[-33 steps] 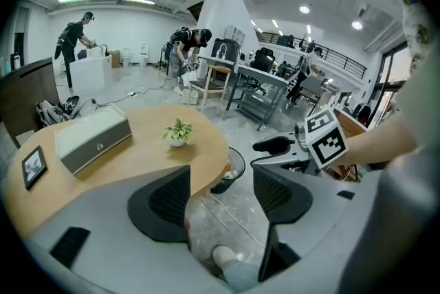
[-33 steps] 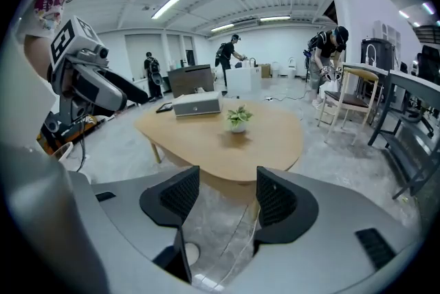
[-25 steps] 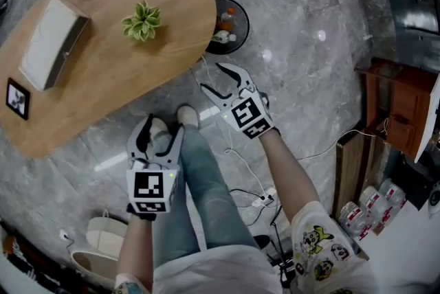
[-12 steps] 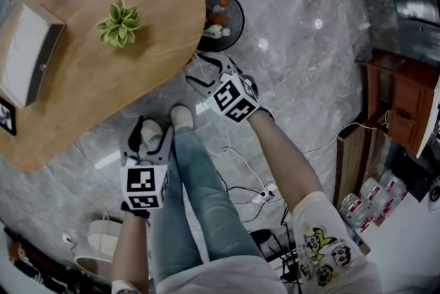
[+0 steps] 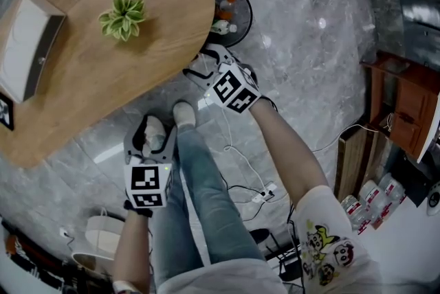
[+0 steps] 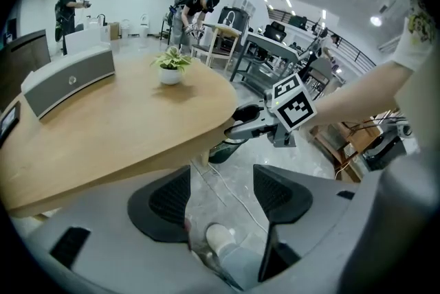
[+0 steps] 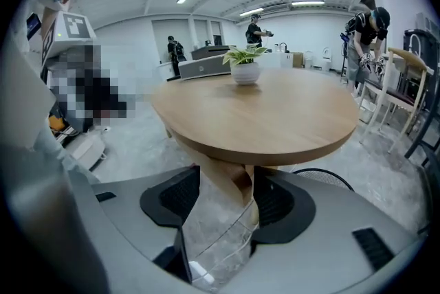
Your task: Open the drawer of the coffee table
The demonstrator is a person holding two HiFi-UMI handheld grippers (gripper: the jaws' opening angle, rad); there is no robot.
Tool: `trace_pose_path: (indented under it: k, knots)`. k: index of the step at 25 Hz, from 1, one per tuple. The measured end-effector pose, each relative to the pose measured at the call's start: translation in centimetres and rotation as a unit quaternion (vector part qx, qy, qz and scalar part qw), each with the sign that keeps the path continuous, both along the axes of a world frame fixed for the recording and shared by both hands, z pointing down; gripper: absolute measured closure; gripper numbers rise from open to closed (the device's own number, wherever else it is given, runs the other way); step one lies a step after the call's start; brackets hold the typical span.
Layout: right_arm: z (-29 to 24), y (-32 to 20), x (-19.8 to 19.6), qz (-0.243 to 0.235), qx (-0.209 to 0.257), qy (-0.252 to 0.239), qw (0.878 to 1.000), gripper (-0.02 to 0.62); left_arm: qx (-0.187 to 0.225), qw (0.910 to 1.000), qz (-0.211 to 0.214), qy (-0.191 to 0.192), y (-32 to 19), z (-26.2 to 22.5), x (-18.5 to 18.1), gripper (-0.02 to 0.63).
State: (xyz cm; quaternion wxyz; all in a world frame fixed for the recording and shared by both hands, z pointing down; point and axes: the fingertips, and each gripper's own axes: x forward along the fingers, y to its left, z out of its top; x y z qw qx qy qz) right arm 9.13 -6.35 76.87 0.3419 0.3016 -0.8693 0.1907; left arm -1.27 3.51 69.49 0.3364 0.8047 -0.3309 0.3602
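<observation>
The oval wooden coffee table (image 5: 89,80) fills the upper left of the head view; no drawer shows in any view. On it stand a small potted plant (image 5: 122,14) and a grey box (image 5: 31,45). My right gripper (image 5: 198,64) is open at the table's near rim, low beside it. In the right gripper view its jaws (image 7: 225,193) stand either side of the table's wooden leg (image 7: 227,183) without touching it, under the top (image 7: 275,114). My left gripper (image 5: 150,137) hangs open over the person's shoes, holding nothing; its own view (image 6: 220,179) shows the right gripper (image 6: 240,128) ahead.
A round black bin (image 5: 230,11) with bottles stands just past the table's end. Cables and a power strip (image 5: 265,195) lie on the grey floor by the person's legs. A wooden cabinet (image 5: 402,107) is at the right, a white bag (image 5: 103,234) at lower left. People and chairs (image 7: 392,93) stand farther off.
My right gripper has moved up and left, from open floor to the table's rim near the bin. The left gripper has stayed over the shoes. Both remain open.
</observation>
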Motion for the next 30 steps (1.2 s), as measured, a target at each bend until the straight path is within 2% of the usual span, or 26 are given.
trace_pose_path:
  k: [5,7,10,14,21,30]
  knots:
    - [0.6,-0.5,-0.2,-0.01,0.0,0.003,1.0,0.375,-0.005,1.0,-0.002,-0.003,0.7,0.5,-0.5,0.342]
    - [0.8,-0.5,-0.1,-0.017,0.005,0.007,1.0,0.41,-0.008,1.0,-0.004,-0.004,1.0,0.7,-0.7,0.342]
    - [0.6,-0.6,0.0,-0.041,0.017,0.016,0.999,0.428,-0.009,0.9999,-0.006,-0.006,1.2,0.9,-1.0,0.342]
    - [0.6,-0.2,0.3,-0.098,0.027,0.037,0.994,0.466,-0.007,0.9999,-0.007,-0.007,1.1,0.7,-1.0,0.342]
    - [0.4,-0.1,0.6,-0.13,0.036,0.033,0.99,0.491,0.004,1.0,-0.004,-0.004,0.0,-0.1,-0.7,0.342]
    - [-0.1,0.9,0.8,-0.213,0.07,0.036,0.974,0.522,0.001,1.0,0.003,-0.005,0.4,-0.2,-0.1,0.342]
